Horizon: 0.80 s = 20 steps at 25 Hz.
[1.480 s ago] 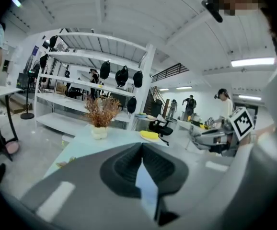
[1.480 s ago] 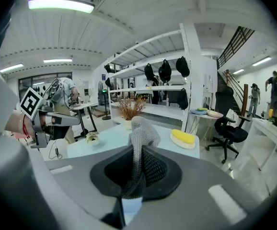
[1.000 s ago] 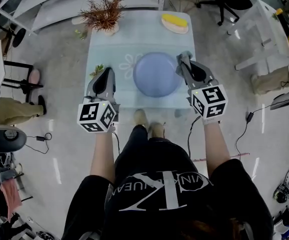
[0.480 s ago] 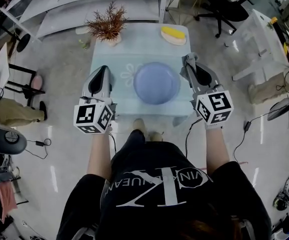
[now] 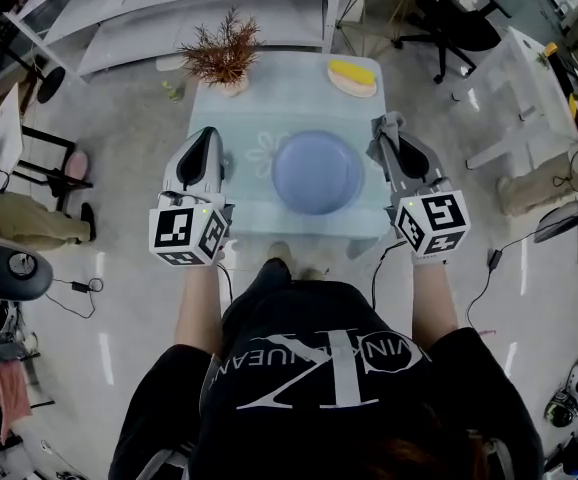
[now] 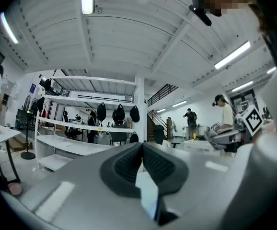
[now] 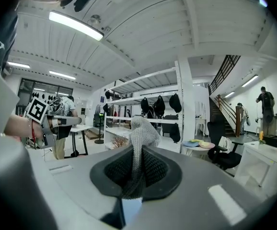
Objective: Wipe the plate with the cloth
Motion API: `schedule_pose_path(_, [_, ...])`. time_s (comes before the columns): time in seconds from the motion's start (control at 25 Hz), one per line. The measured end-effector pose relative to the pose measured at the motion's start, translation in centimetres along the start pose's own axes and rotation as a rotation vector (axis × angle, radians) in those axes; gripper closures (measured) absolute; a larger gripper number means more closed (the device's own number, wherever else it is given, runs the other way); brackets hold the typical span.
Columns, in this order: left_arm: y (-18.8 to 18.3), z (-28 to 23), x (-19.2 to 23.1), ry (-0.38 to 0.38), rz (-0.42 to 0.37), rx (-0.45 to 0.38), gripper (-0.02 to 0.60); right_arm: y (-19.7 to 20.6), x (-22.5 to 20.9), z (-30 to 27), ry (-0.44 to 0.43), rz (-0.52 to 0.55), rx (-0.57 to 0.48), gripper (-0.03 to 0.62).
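Pinched together, the jaws of the right gripper hold a grey knitted cloth, whose loose end stands up past the tips. In the head view this cloth sits just to the right of the round pale-blue plate, apart from its rim. The plate lies flat near the middle of a small pale glass-topped table. To the plate's left, the left gripper has its jaws closed on each other with nothing between them. Beyond the plate on the left stands a reddish-brown dried plant in a pot. Beyond it on the right rests a small pinkish dish with a yellow thing on it.
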<state>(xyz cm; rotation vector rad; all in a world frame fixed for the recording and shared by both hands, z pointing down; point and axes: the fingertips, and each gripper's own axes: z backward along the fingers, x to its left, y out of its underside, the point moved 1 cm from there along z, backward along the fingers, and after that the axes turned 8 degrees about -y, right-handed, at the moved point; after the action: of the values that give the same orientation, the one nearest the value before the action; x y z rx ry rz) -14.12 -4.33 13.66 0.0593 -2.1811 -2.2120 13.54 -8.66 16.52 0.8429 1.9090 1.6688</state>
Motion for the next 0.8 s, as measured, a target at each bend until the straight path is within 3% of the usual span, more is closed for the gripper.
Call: schedule_pose_path(0.8, [0.9, -0.7, 1.4, -0.01, -0.002, 0.008, 0.581, 0.2, -0.6, -0.8, 0.049, 0.01, -0.036, 0.557])
